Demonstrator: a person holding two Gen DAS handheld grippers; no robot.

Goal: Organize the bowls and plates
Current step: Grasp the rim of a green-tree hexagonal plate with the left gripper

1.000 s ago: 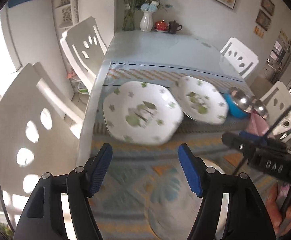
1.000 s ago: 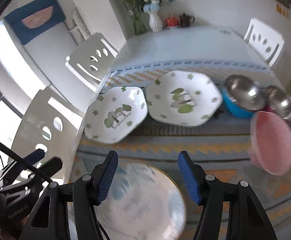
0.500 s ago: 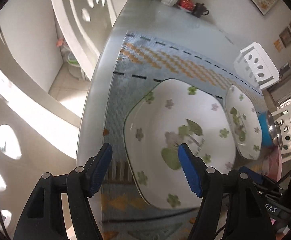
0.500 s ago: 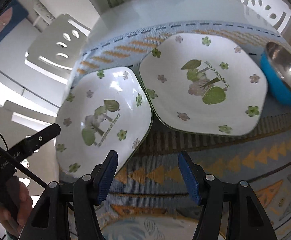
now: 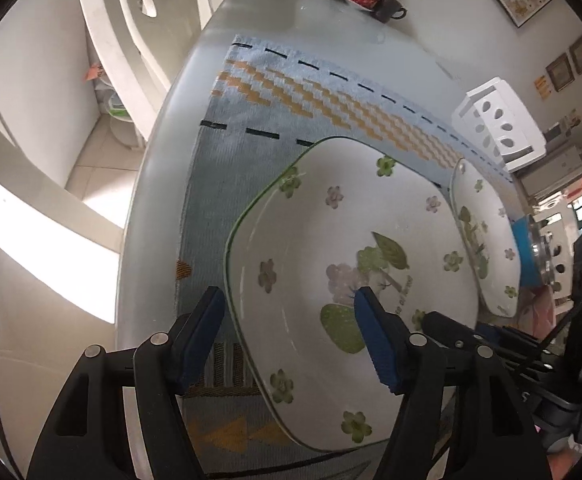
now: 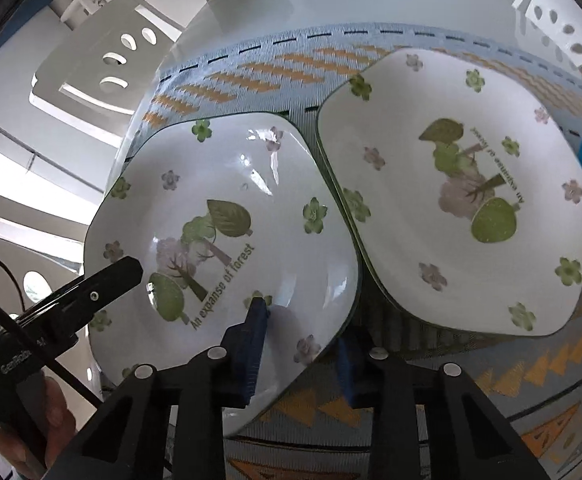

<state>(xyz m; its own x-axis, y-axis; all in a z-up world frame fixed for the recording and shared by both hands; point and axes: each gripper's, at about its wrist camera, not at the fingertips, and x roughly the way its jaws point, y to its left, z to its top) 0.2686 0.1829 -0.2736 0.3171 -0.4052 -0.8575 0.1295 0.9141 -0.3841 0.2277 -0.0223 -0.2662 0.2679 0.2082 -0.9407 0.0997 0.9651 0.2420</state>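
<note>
- The right gripper (image 6: 301, 338) has closed in over the last second: its blue fingers (image 6: 253, 340) now straddle the near rim of the white floral plate (image 6: 227, 216), narrowed but perhaps not yet clamped.
- The left gripper (image 5: 291, 340) has come down wide open across the opposite rim, gripping nothing.
- The plate lies on the patterned woven mat (image 6: 371, 408), its edge beneath a second floral plate (image 6: 459, 184); lifting looks imminent.

2 white floral plates (image 6: 227, 216) (image 6: 459, 184) side by side, rims overlapping
</note>
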